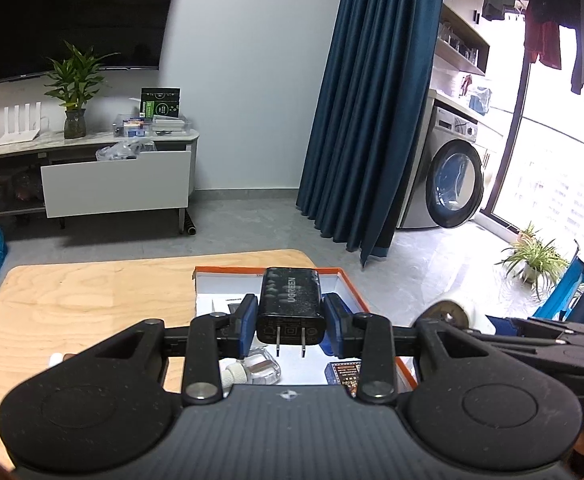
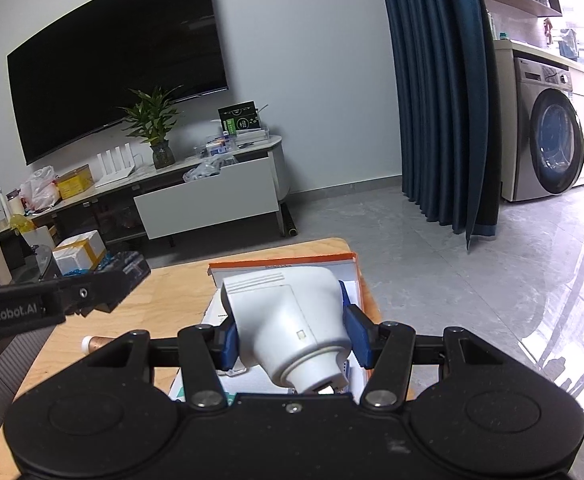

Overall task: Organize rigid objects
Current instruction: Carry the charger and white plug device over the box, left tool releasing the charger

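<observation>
From the left wrist, the left hand-held gripper (image 1: 291, 326) is clamped on a black charger (image 1: 291, 304), its blue pads pressing the two flat sides while the two metal prongs point back toward the camera. The charger hangs above an orange-rimmed box (image 1: 346, 276) with a white inside, which sits on the pale wooden bench (image 1: 92, 300). Under the charger lie a small clear bottle (image 1: 258, 370) with a white cap and a printed card (image 1: 346, 376); what else is in the box is mostly hidden by the fingers. To set the charger down well, I would pick a bare patch of the white floor, lower it flat, and only then part the jaws, so the hard, smooth casing does not tip onto the bottle.

From the right wrist, the right hand-held gripper (image 2: 292, 340) is closed around a white plastic device (image 2: 288, 320), matte, blocky at the far end with a ribbed vent, narrowing to a round collar near the camera. It is held over the same orange-rimmed box (image 2: 284, 261). The grip sits on the tapering part, so it may slide; a slow, level descent seems wise. The left hand-held gripper (image 2: 104, 286) shows at the left edge.
</observation>
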A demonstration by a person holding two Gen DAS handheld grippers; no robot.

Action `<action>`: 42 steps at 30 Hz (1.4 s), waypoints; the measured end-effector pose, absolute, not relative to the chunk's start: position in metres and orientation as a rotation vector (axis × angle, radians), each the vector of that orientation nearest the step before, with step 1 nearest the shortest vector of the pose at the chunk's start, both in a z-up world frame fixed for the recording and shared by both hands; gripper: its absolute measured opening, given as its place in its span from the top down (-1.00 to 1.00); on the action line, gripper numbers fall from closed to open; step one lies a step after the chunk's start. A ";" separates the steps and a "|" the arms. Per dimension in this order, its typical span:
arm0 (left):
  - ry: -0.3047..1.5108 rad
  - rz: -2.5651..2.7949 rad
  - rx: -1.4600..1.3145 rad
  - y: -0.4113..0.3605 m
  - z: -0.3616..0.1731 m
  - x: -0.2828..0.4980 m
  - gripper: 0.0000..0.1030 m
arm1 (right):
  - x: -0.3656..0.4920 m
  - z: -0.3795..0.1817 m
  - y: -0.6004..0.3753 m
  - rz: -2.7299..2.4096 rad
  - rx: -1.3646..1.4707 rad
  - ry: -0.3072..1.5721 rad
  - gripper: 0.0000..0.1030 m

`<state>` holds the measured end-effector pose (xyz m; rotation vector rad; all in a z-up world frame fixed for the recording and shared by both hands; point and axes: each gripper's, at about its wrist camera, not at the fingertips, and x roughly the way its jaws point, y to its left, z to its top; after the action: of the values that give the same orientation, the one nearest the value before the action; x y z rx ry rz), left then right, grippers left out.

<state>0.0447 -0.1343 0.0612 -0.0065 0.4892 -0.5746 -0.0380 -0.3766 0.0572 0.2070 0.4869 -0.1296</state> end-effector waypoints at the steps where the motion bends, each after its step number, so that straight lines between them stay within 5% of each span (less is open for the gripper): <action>1: 0.493 -0.575 -0.008 -0.135 0.061 0.045 0.29 | -0.037 0.057 -0.377 -0.127 0.209 0.485 -0.24; 13: 0.521 -0.559 -0.022 -0.138 0.064 0.048 0.29 | -0.037 0.060 -0.375 -0.113 0.211 0.487 -0.24; 15: 0.523 -0.559 -0.019 -0.140 0.065 0.048 0.51 | -0.038 0.060 -0.373 -0.112 0.207 0.489 -0.24; 20: 0.537 -0.564 -0.022 -0.142 0.060 0.053 0.58 | -0.036 0.057 -0.371 -0.109 0.197 0.508 -0.24; 34: 0.621 -0.459 -0.054 -0.093 0.041 0.066 0.56 | -0.042 0.044 -0.376 -0.108 0.230 0.546 -0.24; 39: 0.685 -0.548 -0.029 -0.100 0.028 0.039 0.05 | -0.041 0.036 -0.374 -0.099 0.236 0.567 -0.24; 42: 0.755 -0.555 -0.023 -0.109 0.013 0.026 -0.43 | -0.040 0.035 -0.373 -0.097 0.239 0.571 -0.24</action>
<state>0.0256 -0.1088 0.0128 -0.0230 0.7549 -0.5546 -0.0404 -0.3732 0.0348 0.2389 0.5711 -0.0974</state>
